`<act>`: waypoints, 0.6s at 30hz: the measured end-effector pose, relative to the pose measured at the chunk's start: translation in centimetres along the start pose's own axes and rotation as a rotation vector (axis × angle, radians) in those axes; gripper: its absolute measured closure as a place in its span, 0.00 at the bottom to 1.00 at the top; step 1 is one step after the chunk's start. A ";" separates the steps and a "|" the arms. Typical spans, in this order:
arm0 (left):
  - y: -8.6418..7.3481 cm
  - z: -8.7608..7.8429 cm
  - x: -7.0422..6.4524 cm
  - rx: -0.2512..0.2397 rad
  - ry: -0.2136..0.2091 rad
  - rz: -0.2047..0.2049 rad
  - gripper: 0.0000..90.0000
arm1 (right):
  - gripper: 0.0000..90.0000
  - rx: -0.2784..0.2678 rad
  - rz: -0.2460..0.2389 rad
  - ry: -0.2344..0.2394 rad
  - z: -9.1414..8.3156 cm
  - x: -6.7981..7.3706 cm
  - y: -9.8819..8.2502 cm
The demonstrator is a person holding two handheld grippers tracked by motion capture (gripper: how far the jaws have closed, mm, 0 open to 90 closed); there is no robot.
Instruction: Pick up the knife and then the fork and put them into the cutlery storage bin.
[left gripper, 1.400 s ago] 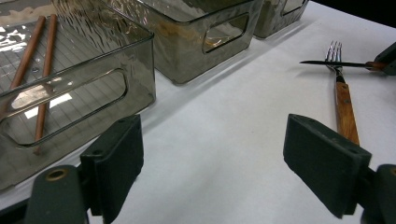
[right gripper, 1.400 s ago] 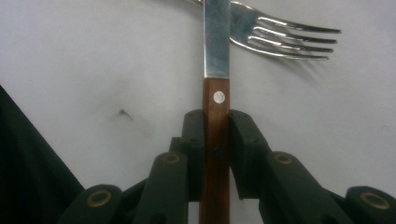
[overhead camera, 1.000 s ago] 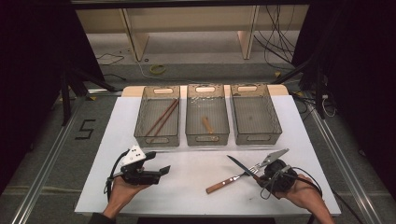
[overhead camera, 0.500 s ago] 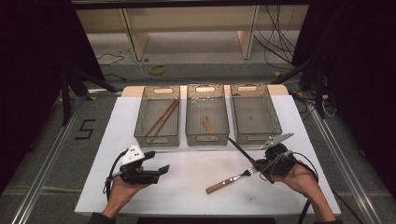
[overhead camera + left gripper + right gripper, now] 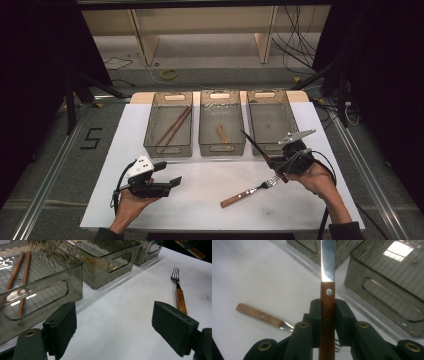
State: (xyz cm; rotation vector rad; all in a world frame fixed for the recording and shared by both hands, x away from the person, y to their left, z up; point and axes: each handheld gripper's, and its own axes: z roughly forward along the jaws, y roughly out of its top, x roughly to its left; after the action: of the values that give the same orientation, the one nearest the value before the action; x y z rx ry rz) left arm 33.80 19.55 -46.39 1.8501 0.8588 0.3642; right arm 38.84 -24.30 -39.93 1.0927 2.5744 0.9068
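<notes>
table (image 5: 110,200): white | on it: three bins (image 5: 221,146), fork (image 5: 248,192)

High view: from above, facing forward and down over the white table (image 5: 210,200). Gripper views: low, very close, along own jaws. Shared by all: the fork (image 5: 250,191) (image 5: 180,296) (image 5: 260,315).

— Three smoked-plastic bins (image 5: 168,148) were lined up across the white table (image 5: 210,200); a pair of wooden chopsticks (image 5: 172,127) was seen lying in the left one.

— A short wooden piece (image 5: 221,133) was spotted in the middle bin (image 5: 221,145). A wood-handled fork (image 5: 247,192) was left flat on the table, well apart from the bins.
</notes>
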 end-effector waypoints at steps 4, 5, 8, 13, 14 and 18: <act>0.0 0.0 0.0 -0.003 0.000 0.002 0.22 | 0.86 -0.020 0.014 -0.006 0.0 -0.5 0.7; 0.0 0.0 0.0 -0.005 0.001 -0.001 0.22 | 0.86 -0.021 0.013 -0.007 0.0 -0.6 0.8; 0.0 0.0 0.0 -0.003 0.000 0.002 0.22 | 0.86 -0.039 0.022 -0.014 -0.1 -1.1 1.5; 0.0 0.0 0.0 -0.006 0.001 0.000 0.22 | 0.86 -0.069 0.044 -0.026 -0.4 -2.0 2.8; 0.0 0.0 0.0 -0.006 0.001 0.000 0.22 | 0.86 -0.072 0.047 -0.027 -0.4 -2.1 3.0; 0.0 0.0 0.0 -0.008 0.000 -0.002 0.22 | 0.86 -0.089 0.059 -0.037 -0.4 -2.6 4.0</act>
State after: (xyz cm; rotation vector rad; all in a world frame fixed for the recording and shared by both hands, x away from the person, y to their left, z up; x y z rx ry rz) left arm 33.81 19.55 -46.41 1.8414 0.8577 0.3666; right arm 42.88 -24.17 -37.32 1.1544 2.4592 0.9952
